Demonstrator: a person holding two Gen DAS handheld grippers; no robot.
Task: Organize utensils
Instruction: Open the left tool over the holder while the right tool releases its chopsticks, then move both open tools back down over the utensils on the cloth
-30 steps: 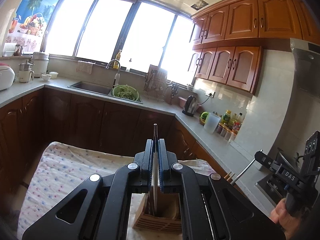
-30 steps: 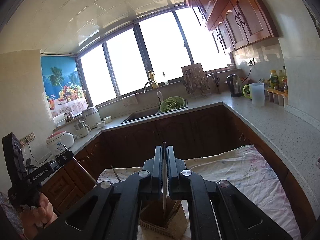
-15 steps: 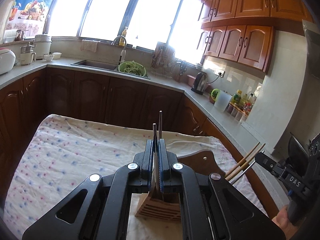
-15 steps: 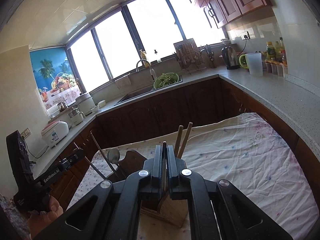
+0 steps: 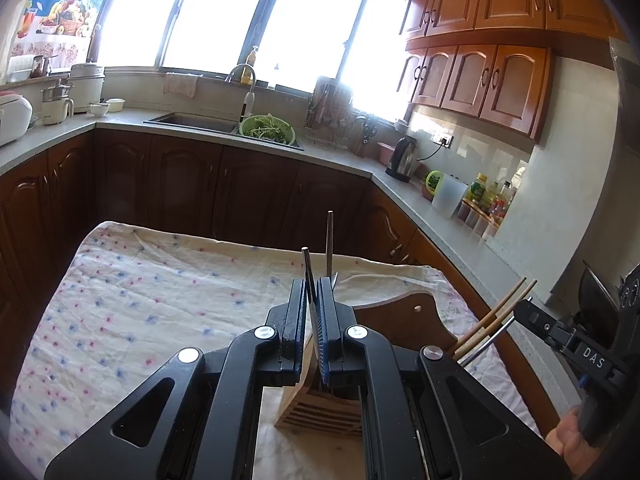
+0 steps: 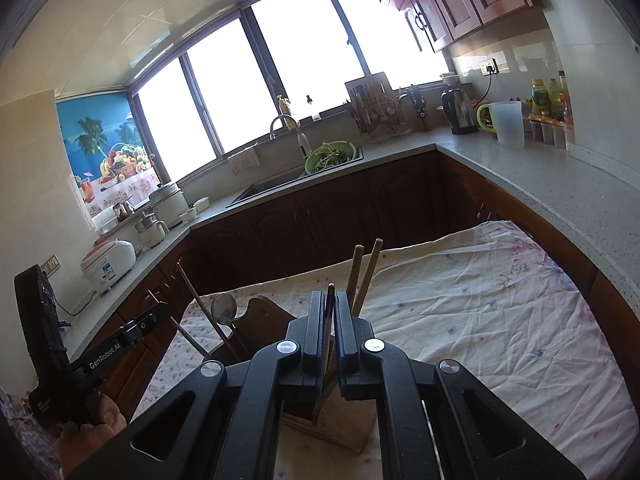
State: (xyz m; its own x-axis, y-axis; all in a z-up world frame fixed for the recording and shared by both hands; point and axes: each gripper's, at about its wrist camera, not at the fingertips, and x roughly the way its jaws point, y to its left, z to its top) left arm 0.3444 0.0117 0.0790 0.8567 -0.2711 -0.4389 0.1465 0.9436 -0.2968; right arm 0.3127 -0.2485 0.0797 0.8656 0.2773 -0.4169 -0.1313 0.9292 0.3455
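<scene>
A slatted wooden utensil holder (image 5: pixel 320 412) stands on the flowered cloth (image 5: pixel 160 300), partly hidden under both grippers. My left gripper (image 5: pixel 312 284) is shut on a thin metal utensil (image 5: pixel 306 264) whose lower end reaches into the holder. A second metal handle (image 5: pixel 329 240) stands behind it. In the right wrist view my right gripper (image 6: pixel 330 294) hovers over the holder (image 6: pixel 340 420); its jaws are opening, and a dark thin utensil (image 6: pixel 330 304) still stands between them, leaning on the left pad. Two wooden chopsticks (image 6: pixel 366 272) rise from the holder just beyond.
A brown wooden board (image 5: pixel 400 320) with a hole lies on the cloth behind the holder. Dark cabinets and a grey countertop (image 6: pixel 560 184) with a kettle, jug and bottles wrap around the table. A sink with a green colander (image 5: pixel 268 132) sits under the window.
Both grippers have come down over the holder and tilted lower, sinking their utensils into it. The right jaws have parted slightly around their utensil.
</scene>
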